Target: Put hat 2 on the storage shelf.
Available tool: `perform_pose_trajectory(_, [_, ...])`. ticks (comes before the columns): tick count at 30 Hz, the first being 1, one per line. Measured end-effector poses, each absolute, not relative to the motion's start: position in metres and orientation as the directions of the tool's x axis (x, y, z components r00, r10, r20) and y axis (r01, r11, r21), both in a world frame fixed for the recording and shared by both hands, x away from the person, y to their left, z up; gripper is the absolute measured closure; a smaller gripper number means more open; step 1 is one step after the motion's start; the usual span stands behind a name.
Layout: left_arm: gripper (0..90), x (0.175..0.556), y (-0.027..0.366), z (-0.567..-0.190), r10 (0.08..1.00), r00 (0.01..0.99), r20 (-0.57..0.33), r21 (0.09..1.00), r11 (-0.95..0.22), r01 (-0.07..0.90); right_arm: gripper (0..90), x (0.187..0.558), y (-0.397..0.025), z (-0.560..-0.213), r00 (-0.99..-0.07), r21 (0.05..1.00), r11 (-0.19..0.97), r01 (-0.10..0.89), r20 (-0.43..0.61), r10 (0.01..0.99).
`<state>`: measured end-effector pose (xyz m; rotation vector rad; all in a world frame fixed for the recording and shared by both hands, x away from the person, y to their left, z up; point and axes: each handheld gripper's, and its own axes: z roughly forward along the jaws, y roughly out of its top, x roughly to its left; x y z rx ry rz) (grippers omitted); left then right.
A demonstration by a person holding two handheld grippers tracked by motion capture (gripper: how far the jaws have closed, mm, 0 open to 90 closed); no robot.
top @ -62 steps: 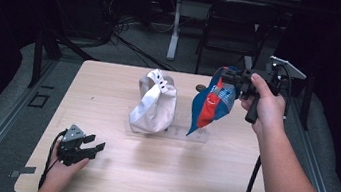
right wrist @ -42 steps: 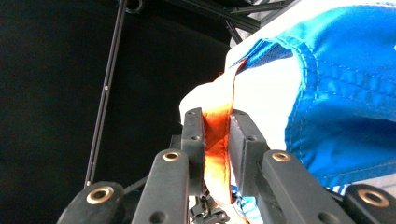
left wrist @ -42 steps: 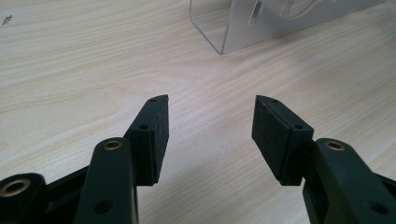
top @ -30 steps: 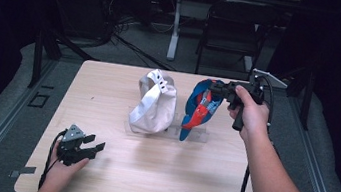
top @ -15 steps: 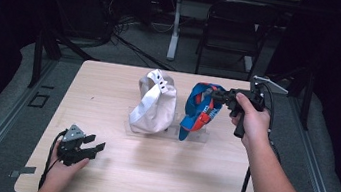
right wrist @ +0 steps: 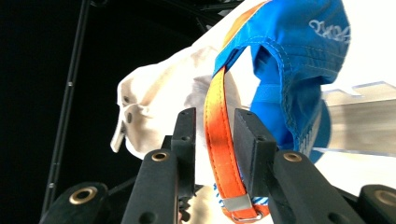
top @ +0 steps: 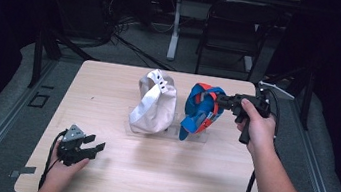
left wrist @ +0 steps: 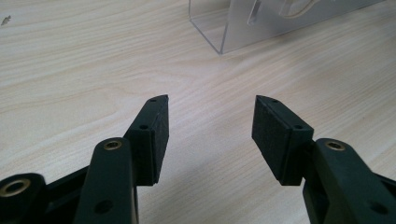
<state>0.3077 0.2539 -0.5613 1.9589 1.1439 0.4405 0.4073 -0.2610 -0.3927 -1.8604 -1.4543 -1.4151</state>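
A blue cap [top: 201, 111] with an orange strap [right wrist: 219, 140] rests upright on a clear acrylic stand [top: 188, 135], beside a white cap [top: 154, 104] on the same stand. My right gripper [top: 220, 102] reaches in from the right, level with the blue cap's back. In the right gripper view its jaws stand a little apart around the orange strap, with gaps showing either side, so the gripper [right wrist: 212, 114] is open. My left gripper [top: 95, 147] rests open on the table near the front left, nothing between its jaws [left wrist: 210, 105].
The wooden table [top: 110, 82] has bare room left and front of the stand. The stand's clear base [left wrist: 233, 28] lies ahead of the left gripper. A chair [top: 232, 34] and cables sit on the dark floor behind.
The right gripper carried the blue cap leftward and down from the table's right side onto the stand beside the white cap. Left gripper stayed still.
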Motion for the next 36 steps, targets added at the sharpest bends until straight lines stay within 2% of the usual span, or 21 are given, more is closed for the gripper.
perform_pose_trajectory(16, [46.7,0.307,0.253,-0.561,0.846,0.525,-0.094,0.781,-0.264,0.565,69.3,0.395,-0.28,-0.395,-0.038,0.286,-0.405,0.869,0.853,0.52])
perform_pose_trajectory(27, [46.4,0.308,0.253,-0.562,0.846,0.525,-0.097,0.784,-0.26,0.564,65.0,0.385,-0.28,-0.394,-0.078,0.355,-0.373,0.858,0.805,0.587])
perform_pose_trajectory(32, [46.2,0.308,0.254,-0.562,0.846,0.525,-0.097,0.784,-0.26,0.564,61.1,0.377,-0.278,-0.395,-0.117,0.39,-0.348,0.852,0.791,0.601])
perform_pose_trajectory(33, [46.2,0.308,0.254,-0.562,0.846,0.525,-0.095,0.784,-0.262,0.564,57.4,0.371,-0.275,-0.397,-0.148,0.433,-0.33,0.839,0.765,0.627])
perform_pose_trajectory(36, [46.1,0.308,0.254,-0.563,0.846,0.525,-0.096,0.783,-0.261,0.564,53.9,0.363,-0.273,-0.401,-0.178,0.47,-0.316,0.824,0.745,0.643])
